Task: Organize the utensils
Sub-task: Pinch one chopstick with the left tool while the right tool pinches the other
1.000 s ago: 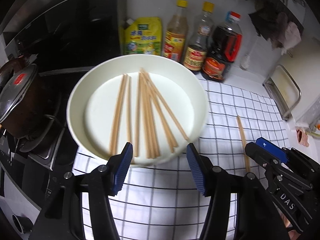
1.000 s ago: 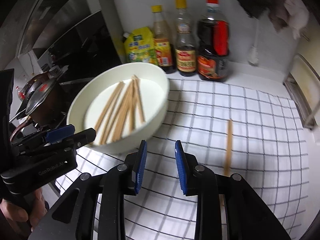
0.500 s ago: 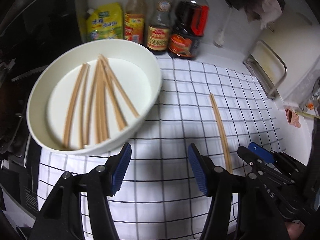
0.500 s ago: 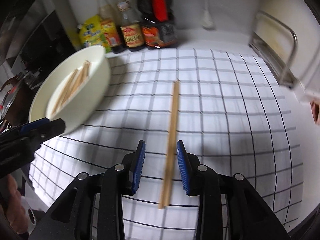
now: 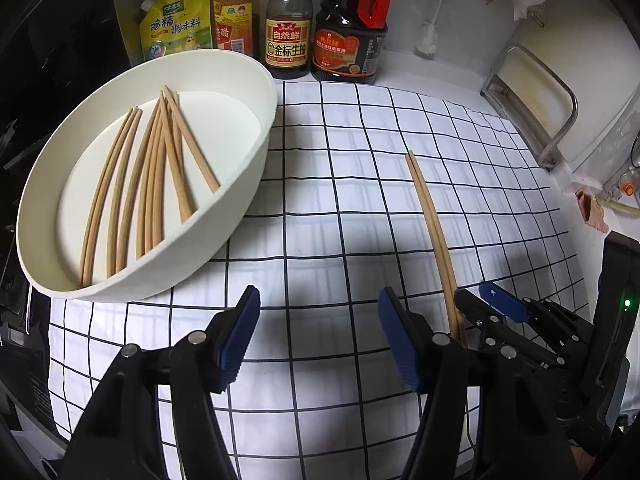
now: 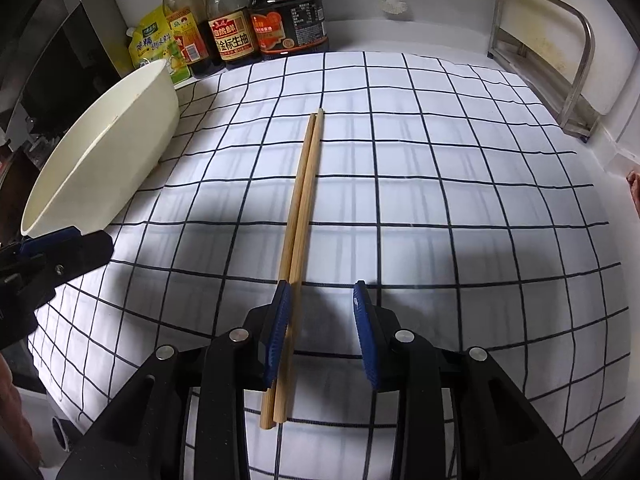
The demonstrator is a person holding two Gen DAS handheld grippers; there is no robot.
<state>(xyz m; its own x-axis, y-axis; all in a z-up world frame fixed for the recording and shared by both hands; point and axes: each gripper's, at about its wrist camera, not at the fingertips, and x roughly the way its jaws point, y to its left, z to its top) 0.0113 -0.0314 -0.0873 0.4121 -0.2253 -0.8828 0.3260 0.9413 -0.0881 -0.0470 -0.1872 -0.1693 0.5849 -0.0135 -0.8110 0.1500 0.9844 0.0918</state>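
A pair of wooden chopsticks (image 6: 302, 216) lies side by side on the checked cloth (image 6: 440, 200). My right gripper (image 6: 322, 330) is open low over their near end; the sticks run along its left pad, between the pads. The pair also shows in the left wrist view (image 5: 434, 232). A white oval dish (image 5: 240, 208) at the left holds several more chopsticks (image 5: 152, 184). My left gripper (image 5: 318, 334) is open and empty over the cloth, in front of the dish. The right gripper (image 5: 500, 308) shows at its right.
A yellow seasoning pouch (image 5: 176, 24) and three sauce bottles (image 5: 288, 28) stand against the back wall. A metal rack (image 6: 560, 60) stands at the right. The stove (image 5: 16, 120) is to the left of the dish.
Both grippers have swung right, from the dish toward the loose pair. My right gripper has come down over the pair's near end and opened wider.
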